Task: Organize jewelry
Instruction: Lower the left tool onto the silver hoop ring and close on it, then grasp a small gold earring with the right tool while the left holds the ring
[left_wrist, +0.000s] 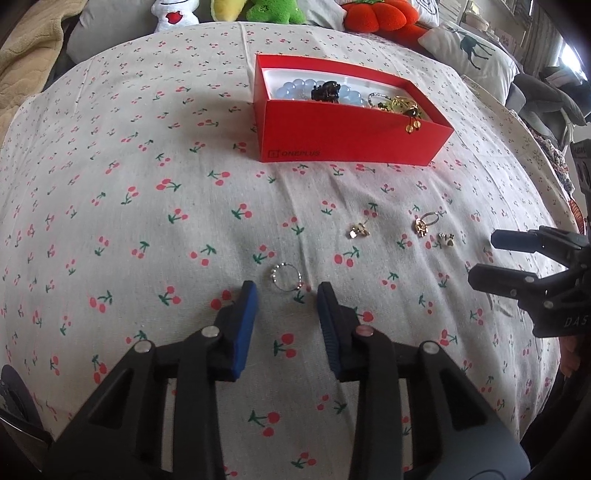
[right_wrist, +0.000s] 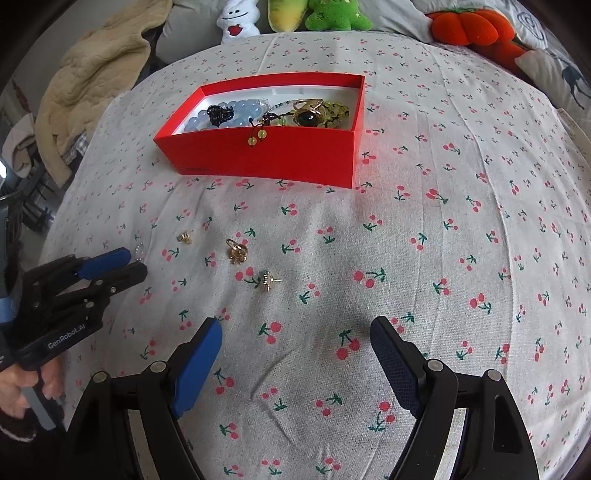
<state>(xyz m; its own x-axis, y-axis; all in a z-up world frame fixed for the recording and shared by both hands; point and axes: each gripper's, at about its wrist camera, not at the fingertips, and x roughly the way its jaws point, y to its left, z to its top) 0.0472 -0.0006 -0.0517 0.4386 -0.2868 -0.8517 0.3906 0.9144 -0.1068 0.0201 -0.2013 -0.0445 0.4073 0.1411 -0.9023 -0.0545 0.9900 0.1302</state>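
Box (left_wrist: 347, 144) at the table's (left_wrist: 147, 221) far middle, with beads (left_wrist: 295, 89), clip (left_wrist: 325, 91) and bracelets (right_wrist: 332, 110) inside. Nearer, loose on the cloth: ring (left_wrist: 287, 277) just ahead of left tongs (left_wrist: 287, 295); right of it three gold pieces (left_wrist: 421, 226) in a row. Right tongs (right_wrist: 295, 332) near them. Plush toys (right_wrist: 332, 14) behind the table.

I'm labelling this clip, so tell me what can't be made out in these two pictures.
- Silver ring: in the right wrist view, mostly hidden behind the left gripper.
- Red box contents: near wall hides the lower pieces in both views.
- Three small gold pieces: too small to identify.
- Right gripper: cut off by the left view's edge.
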